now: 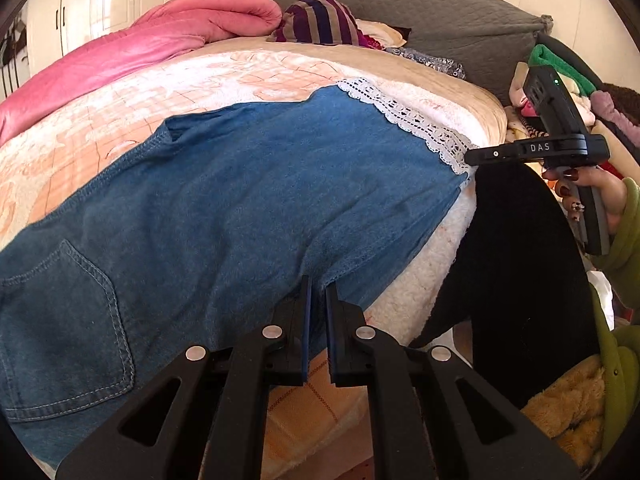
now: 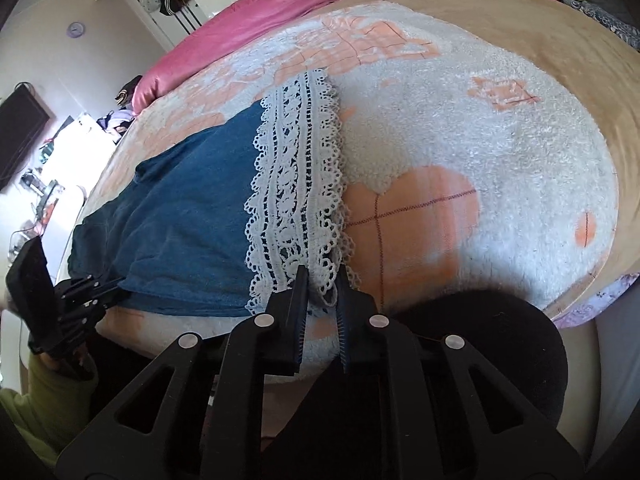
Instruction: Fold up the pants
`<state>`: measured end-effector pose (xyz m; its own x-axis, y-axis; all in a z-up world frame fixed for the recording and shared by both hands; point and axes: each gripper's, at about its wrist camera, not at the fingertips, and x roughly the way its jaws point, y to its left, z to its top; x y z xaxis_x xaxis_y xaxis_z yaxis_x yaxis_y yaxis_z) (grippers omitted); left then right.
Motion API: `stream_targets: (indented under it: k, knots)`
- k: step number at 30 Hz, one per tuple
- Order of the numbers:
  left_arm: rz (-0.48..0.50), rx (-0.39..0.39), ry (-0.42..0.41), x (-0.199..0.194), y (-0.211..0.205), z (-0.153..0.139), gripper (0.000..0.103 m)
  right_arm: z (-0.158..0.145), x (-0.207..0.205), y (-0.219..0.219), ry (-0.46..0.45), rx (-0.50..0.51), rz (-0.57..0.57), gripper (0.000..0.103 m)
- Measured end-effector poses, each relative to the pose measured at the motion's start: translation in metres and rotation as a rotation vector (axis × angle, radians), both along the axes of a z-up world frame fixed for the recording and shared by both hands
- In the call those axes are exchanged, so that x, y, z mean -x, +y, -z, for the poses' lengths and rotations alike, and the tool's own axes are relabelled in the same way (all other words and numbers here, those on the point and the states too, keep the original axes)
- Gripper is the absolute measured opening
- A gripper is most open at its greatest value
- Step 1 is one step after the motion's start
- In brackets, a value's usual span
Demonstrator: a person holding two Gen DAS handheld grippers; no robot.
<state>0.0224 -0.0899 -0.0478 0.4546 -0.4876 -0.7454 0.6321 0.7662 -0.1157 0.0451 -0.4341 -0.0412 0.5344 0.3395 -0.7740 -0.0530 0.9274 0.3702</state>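
Blue denim pants (image 1: 240,200) lie flat on the fleece bedspread (image 1: 100,128), back pocket at the lower left, a white lace hem (image 1: 404,114) at the far end. My left gripper (image 1: 318,292) is shut on the near denim edge; the right wrist view shows it (image 2: 120,284) at the same edge of the pants (image 2: 180,208). My right gripper (image 2: 323,280) sits at the near corner of the lace hem (image 2: 296,168). Its jaws stand slightly apart with a loose fold of lace between them. The left wrist view shows it (image 1: 468,157) at the hem corner, held by a hand (image 1: 600,196).
A pink duvet (image 1: 140,48) runs along the far left of the bed. A striped garment (image 1: 320,20) and a grey cushion (image 1: 420,8) lie at the head. Piled clothes (image 1: 568,92) sit at the right. A black rounded shape (image 1: 520,260) stands beside the bed edge.
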Motion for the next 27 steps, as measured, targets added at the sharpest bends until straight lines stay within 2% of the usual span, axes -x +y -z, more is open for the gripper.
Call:
stream_targets:
  k: [2,5,7,9,12,13,15,18,21,24,25,27]
  knots:
    - [0.003,0.000,-0.002,0.000,0.000,-0.001,0.006,-0.008,0.004,-0.002,-0.026,0.019,0.018,0.019]
    - [0.009,-0.003,0.000,0.002,0.000,-0.001,0.010,-0.028,0.012,0.002,-0.110,0.069,0.012,0.020]
    - [0.015,0.002,0.006,0.004,0.001,-0.003,0.018,-0.040,0.013,0.018,-0.155,0.070,-0.054,0.022]
    - [0.011,0.007,0.007,0.008,0.003,-0.006,0.032,-0.044,0.010,0.044,-0.172,0.082,-0.159,0.031]
    - [-0.030,0.020,-0.001,0.015,0.016,-0.016,0.034,-0.041,0.006,0.084,-0.182,0.133,-0.320,0.034]
    - [-0.061,0.037,-0.005,0.017,0.026,-0.022,0.035,-0.038,0.005,0.102,-0.189,0.173,-0.384,0.035]
    - [-0.132,0.061,-0.015,0.020,0.046,-0.032,0.049,-0.033,0.008,0.127,-0.204,0.233,-0.482,0.035]
    - [-0.282,0.047,-0.040,0.021,0.081,-0.044,0.051,-0.024,0.015,0.159,-0.239,0.335,-0.602,0.035]
    - [-0.469,0.006,-0.011,0.012,0.119,-0.039,0.056,-0.018,0.018,0.174,-0.264,0.385,-0.675,0.035]
    - [-0.559,0.022,0.029,0.002,0.140,-0.032,0.056,-0.005,0.010,0.182,-0.236,0.449,-0.707,0.035]
    - [-0.573,0.038,0.042,-0.001,0.146,-0.028,0.056,-0.001,0.008,0.184,-0.227,0.471,-0.708,0.033]
    - [-0.587,0.053,0.063,-0.005,0.151,-0.022,0.056,0.006,0.003,0.186,-0.202,0.502,-0.706,0.003]
